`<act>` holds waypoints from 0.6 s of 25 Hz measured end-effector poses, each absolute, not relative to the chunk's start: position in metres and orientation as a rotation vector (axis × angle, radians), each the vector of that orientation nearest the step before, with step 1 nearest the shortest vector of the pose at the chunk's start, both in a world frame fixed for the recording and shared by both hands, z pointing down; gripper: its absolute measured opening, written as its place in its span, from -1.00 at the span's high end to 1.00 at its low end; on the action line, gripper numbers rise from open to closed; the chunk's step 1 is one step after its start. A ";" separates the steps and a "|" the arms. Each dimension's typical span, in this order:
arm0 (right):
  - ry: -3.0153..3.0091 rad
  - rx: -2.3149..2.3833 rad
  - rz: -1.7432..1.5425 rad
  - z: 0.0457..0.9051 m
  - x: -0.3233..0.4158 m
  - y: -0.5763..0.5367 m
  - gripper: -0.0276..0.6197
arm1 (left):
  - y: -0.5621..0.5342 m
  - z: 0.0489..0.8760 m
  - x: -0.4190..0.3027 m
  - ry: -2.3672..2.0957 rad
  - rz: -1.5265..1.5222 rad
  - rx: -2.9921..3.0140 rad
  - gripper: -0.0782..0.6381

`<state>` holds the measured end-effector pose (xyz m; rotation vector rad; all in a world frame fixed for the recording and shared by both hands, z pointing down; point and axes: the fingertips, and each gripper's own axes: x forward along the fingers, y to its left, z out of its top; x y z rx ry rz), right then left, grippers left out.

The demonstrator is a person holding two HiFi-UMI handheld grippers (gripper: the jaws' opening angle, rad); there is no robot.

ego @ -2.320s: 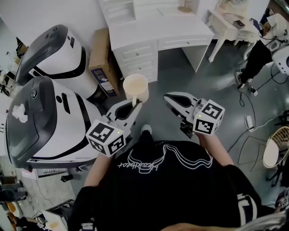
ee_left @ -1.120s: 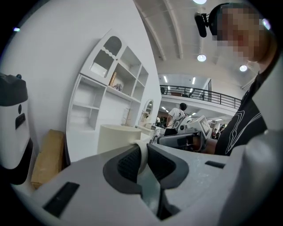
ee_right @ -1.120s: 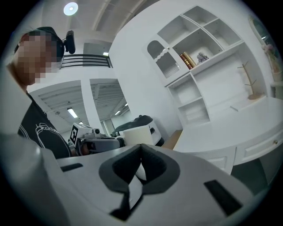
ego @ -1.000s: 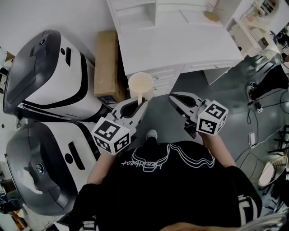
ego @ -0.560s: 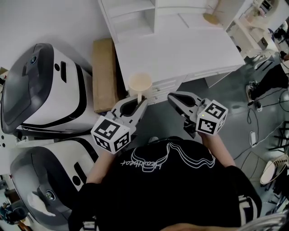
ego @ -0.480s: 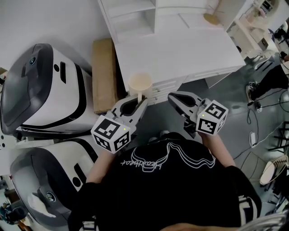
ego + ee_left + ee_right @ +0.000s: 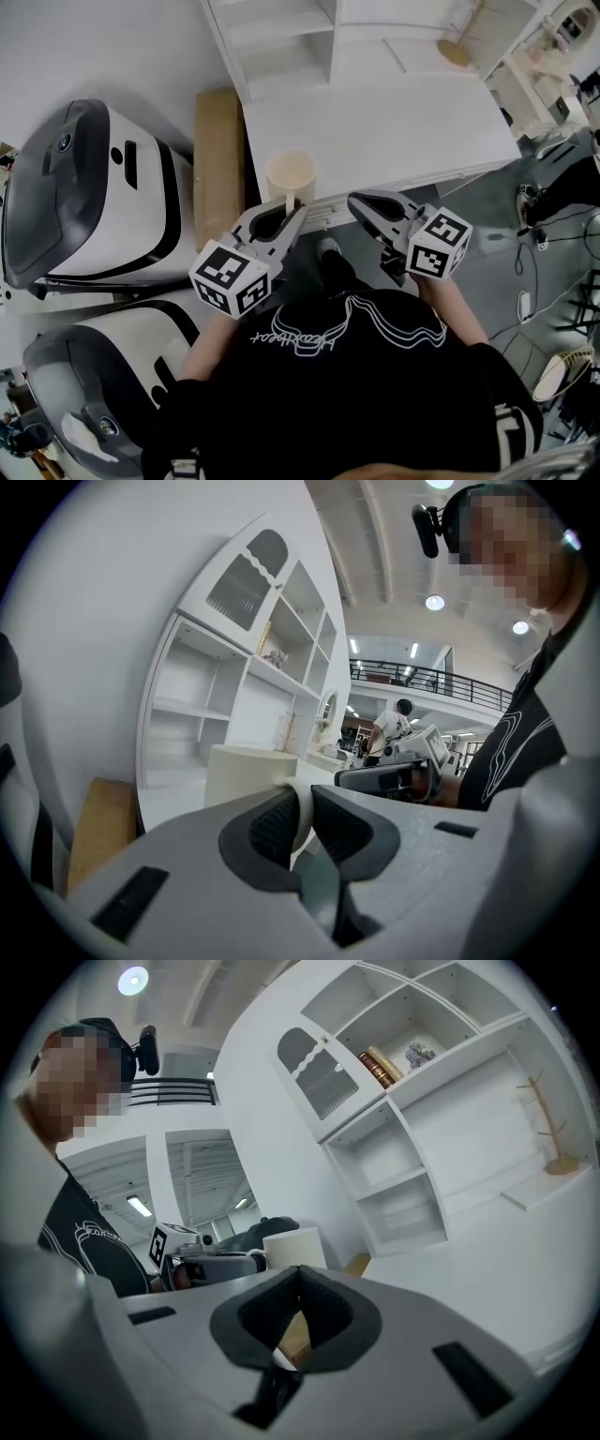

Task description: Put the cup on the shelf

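A cream cup (image 7: 292, 176) hangs upright by its handle, above the front edge of the white desk top (image 7: 394, 122). My left gripper (image 7: 292, 210) is shut on that handle; in the left gripper view the handle (image 7: 302, 810) sits pinched between the dark pads, with the cup's body (image 7: 246, 772) beyond them. My right gripper (image 7: 355, 200) is shut and empty, level with the left one and to its right. The white shelf unit (image 7: 281, 42) stands at the desk's back, with open compartments (image 7: 403, 1199). The right gripper view also shows the cup (image 7: 295, 1246).
Two large white-and-grey machines (image 7: 89, 187) (image 7: 94, 375) stand at the left. A cardboard box (image 7: 217, 159) lies between them and the desk. A wooden stand (image 7: 457, 52) is on the desk's far right. Books (image 7: 380, 1065) fill an upper shelf. A person (image 7: 394, 726) stands far off.
The desk and shelf have come closer and lower in the head view. The cup now hangs over the desk's front edge. Both grippers keep their pose and grip.
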<state>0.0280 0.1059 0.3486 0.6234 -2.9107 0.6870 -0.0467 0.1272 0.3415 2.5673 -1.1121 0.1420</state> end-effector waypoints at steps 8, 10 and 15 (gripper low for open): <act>-2.910 0.582 0.716 0.352 0.027 0.023 0.90 | 0.049 0.347 -0.046 -1.146 0.152 2.532 0.67; -2.907 0.574 0.725 0.353 0.028 0.003 0.90 | 0.029 0.349 -0.045 -1.151 0.156 2.524 0.67; -2.900 0.552 0.740 0.356 0.029 -0.043 0.90 | -0.018 0.352 -0.043 -1.163 0.161 2.506 0.67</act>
